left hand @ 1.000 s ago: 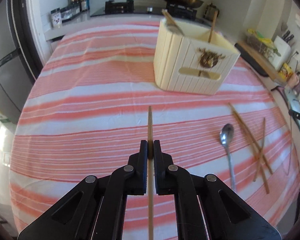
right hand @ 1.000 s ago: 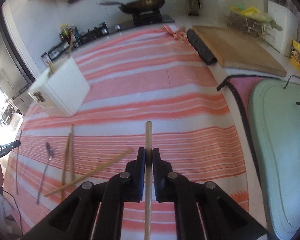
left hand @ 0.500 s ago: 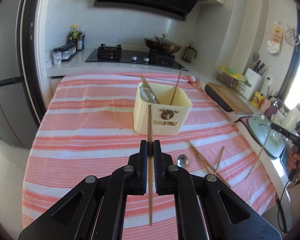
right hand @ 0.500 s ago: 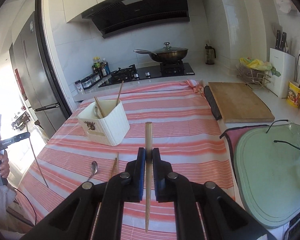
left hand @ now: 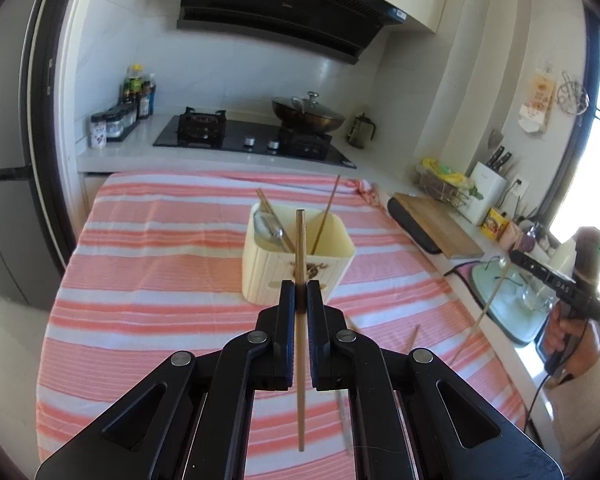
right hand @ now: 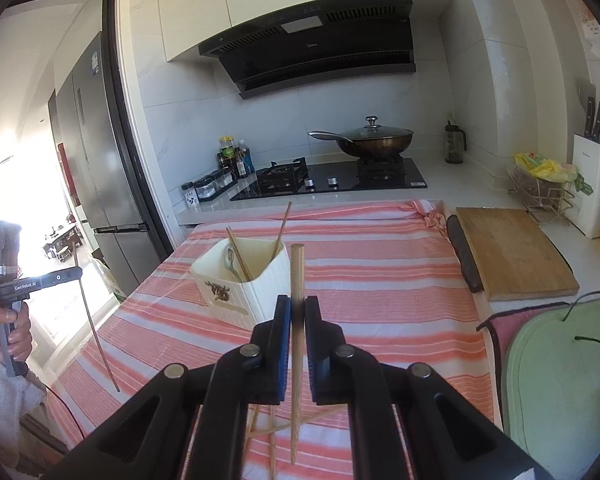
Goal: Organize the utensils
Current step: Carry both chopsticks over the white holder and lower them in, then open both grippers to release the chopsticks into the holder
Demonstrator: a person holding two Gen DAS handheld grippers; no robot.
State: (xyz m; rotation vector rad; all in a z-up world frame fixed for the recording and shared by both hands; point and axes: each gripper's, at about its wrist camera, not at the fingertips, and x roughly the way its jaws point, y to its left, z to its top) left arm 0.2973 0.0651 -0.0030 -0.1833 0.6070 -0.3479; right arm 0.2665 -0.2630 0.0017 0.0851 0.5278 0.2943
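A cream utensil holder [left hand: 296,264] stands on the striped cloth and holds a spoon [left hand: 270,230] and chopsticks; it also shows in the right wrist view [right hand: 240,288]. My left gripper [left hand: 300,292] is shut on a wooden chopstick [left hand: 300,240], held upright above the table in front of the holder. My right gripper [right hand: 297,308] is shut on another chopstick [right hand: 296,272], also raised, right of the holder. Loose chopsticks [right hand: 268,428] lie on the cloth under the right gripper.
The table carries a pink striped cloth [left hand: 160,248]. A cutting board [right hand: 512,252] lies to the right, with a green sink mat [right hand: 560,376] beside it. A stove with a wok [right hand: 376,142] stands behind. A fridge [right hand: 100,152] stands at the left.
Both grippers rose and tilted up from the table, each with its chopstick. The holder now sits lower and nearer the centre in both views.
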